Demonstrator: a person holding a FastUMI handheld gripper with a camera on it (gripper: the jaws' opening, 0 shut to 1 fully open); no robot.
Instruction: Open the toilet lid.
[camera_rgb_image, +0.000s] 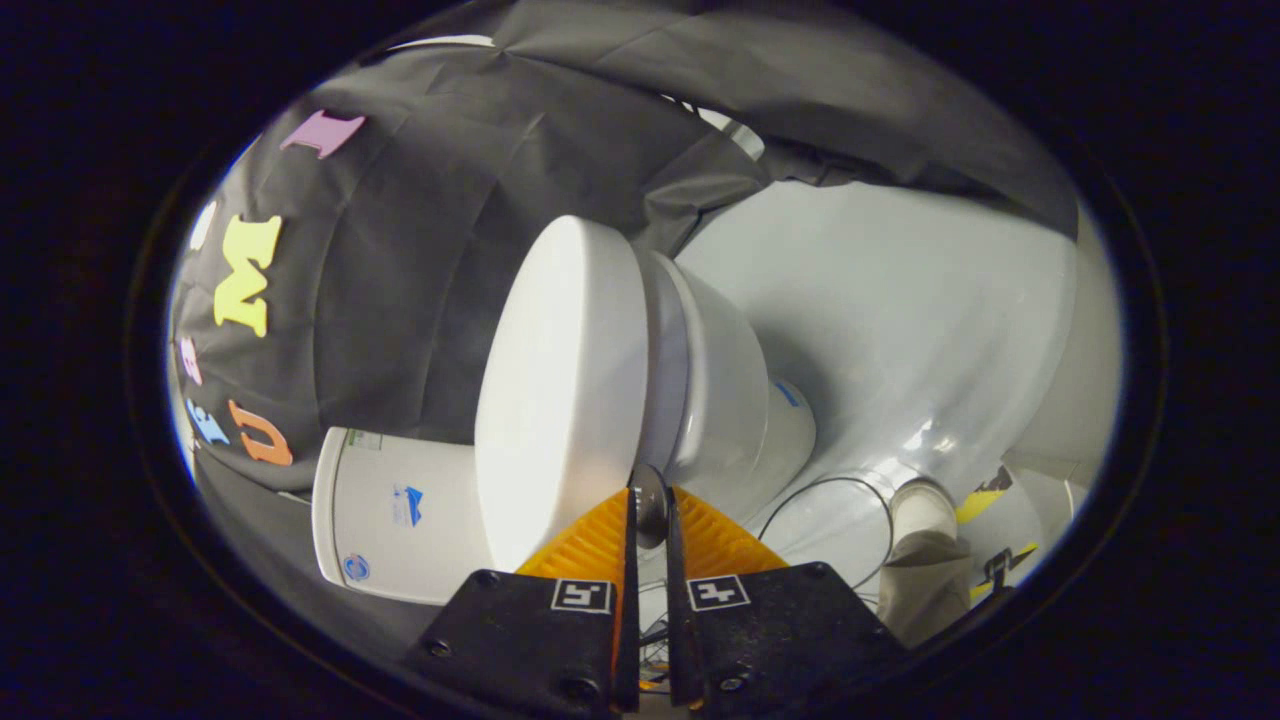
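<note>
1 gripper (649, 500), mine: my 2 fingers stand nearly together, a narrow slot between them. Their tips sit at the front edge of the lid (560, 390); whether they pinch that edge I cannot tell.

1 lid, white, oval: closed flat on the bowl (725, 385), just ahead of my fingers. Its broad face is turned toward the black cloth wall (400, 250); its long axis runs from my fingertips away toward the wall's upper part.

1 bowl, white, directly behind the lid.

1 tank (400, 510), white, beside the lid, against the cloth wall.

1 floor (900, 300), pale, past the bowl.

1 thin cable (840, 485) looped on the floor near the bowl's base.
</note>
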